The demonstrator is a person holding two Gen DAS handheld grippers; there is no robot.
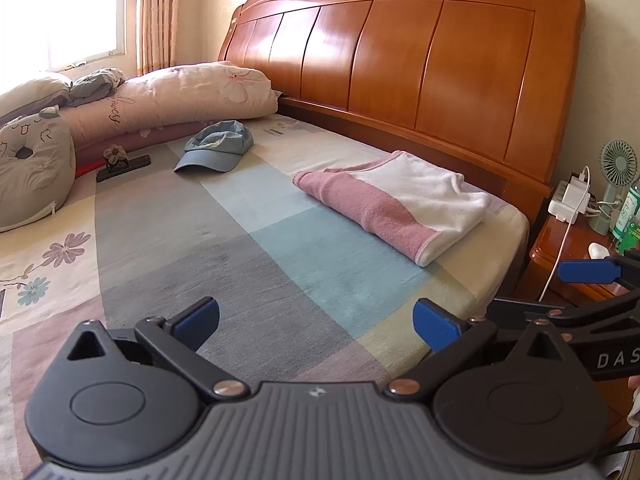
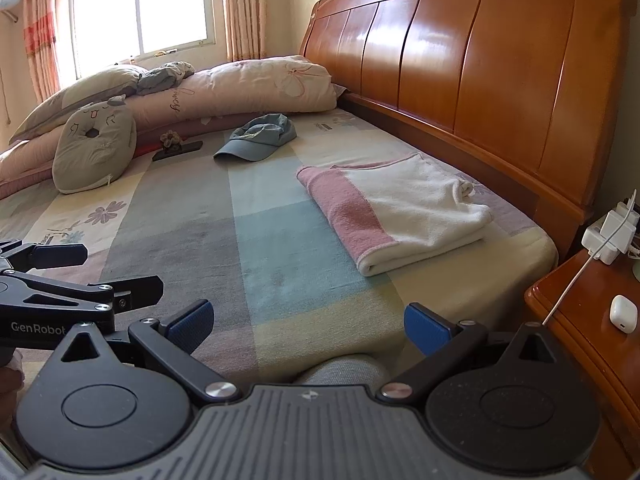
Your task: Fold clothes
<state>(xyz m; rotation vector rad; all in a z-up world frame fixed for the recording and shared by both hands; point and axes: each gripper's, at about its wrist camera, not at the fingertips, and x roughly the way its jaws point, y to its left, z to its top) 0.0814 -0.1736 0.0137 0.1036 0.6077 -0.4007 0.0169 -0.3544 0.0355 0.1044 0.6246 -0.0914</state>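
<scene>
Sunlit bedroom: bed with patchwork sheet, wooden headboard behind. Folded pink-and-white garment lies near the headboard-side edge, well apart from the blue cap. Left hand-held gripper and right hand-held gripper hover spread apart, empty. Risk: a careless grasp would undo the fold or drag the garment off the edge.

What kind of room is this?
Most likely a home bedroom: a bed with a carved wooden headboard, pillows piled by the window, and a folded towel on the patterned sheet.
</scene>
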